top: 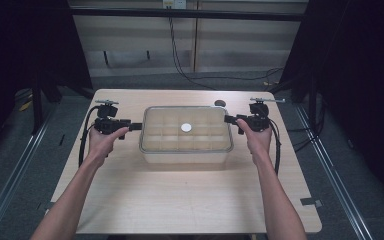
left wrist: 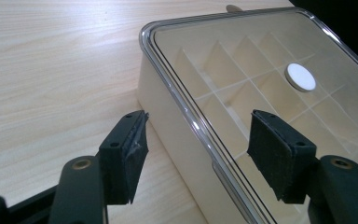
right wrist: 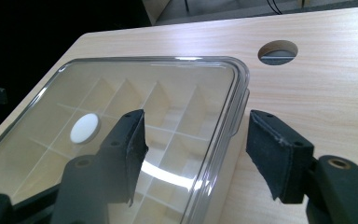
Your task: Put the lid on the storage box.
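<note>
Cream rectangular compartment box with clear plastic lid sits mid-table on the light wood table, lid seated, small white round disc at lid centre. Left tool at the box's left short end, right tool at the right short end. Both released: in the left gripper view the pads straddle the lid rim with clear gaps, same in the right gripper view, pads off the lid edge. Nothing gripped.

Risks from here, my read:
- Closing on the lid rim only: lid pops off or flexes, box stays down.
- Uneven closure between sides: box skews or slides on the smooth table.
- Thin glossy rim plus worn-looking left pad: slip under load.
- Lifting one end first tilts the box. Can't tell if the compartments hold anything.
- Round cable hole near the right side: keep the box off it.
</note>
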`<move>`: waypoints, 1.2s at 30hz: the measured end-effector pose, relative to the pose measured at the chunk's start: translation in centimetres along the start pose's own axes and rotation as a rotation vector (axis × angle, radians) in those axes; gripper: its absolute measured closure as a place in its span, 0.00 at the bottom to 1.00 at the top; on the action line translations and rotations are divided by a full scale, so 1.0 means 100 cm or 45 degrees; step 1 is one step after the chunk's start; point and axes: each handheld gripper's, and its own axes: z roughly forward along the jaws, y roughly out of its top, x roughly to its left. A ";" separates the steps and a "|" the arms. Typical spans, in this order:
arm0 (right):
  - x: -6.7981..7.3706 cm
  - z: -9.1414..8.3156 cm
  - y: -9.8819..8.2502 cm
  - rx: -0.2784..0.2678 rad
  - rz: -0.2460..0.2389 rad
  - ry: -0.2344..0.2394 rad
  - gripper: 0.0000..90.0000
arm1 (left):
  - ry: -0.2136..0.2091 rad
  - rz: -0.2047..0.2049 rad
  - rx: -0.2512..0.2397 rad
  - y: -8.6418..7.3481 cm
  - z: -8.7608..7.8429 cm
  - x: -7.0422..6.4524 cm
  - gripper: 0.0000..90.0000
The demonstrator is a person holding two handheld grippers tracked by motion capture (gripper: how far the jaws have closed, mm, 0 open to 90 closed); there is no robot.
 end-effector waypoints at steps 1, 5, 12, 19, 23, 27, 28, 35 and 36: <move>0.001 -0.002 -0.001 0.001 -0.004 0.006 0.42 | -0.003 0.003 -0.009 -0.001 -0.002 -0.001 0.42; 0.005 -0.011 -0.004 -0.012 -0.029 0.024 0.43 | 0.004 0.036 -0.027 -0.005 -0.009 -0.006 0.42; 0.017 -0.021 -0.018 -0.004 -0.058 0.046 0.40 | 0.040 0.066 -0.014 -0.008 -0.020 -0.017 0.42; 0.023 -0.032 -0.034 0.000 -0.085 0.088 0.40 | 0.027 0.089 -0.038 -0.021 -0.033 -0.022 0.42; 0.028 -0.042 -0.040 -0.010 -0.106 0.108 0.40 | 0.021 0.110 -0.056 -0.029 -0.041 -0.027 0.42; 0.031 -0.054 -0.046 -0.030 -0.107 0.120 0.40 | 0.001 0.119 -0.070 -0.037 -0.048 -0.031 0.40; 0.031 -0.057 -0.048 -0.038 -0.108 0.121 0.40 | -0.002 0.119 -0.070 -0.040 -0.050 -0.032 0.40; 0.032 -0.078 -0.063 -0.099 -0.062 0.179 0.40 | -0.016 0.183 -0.083 -0.058 -0.062 -0.045 0.37; 0.032 -0.081 -0.065 -0.114 -0.058 0.190 0.40 | -0.018 0.183 -0.089 -0.060 -0.064 -0.047 0.37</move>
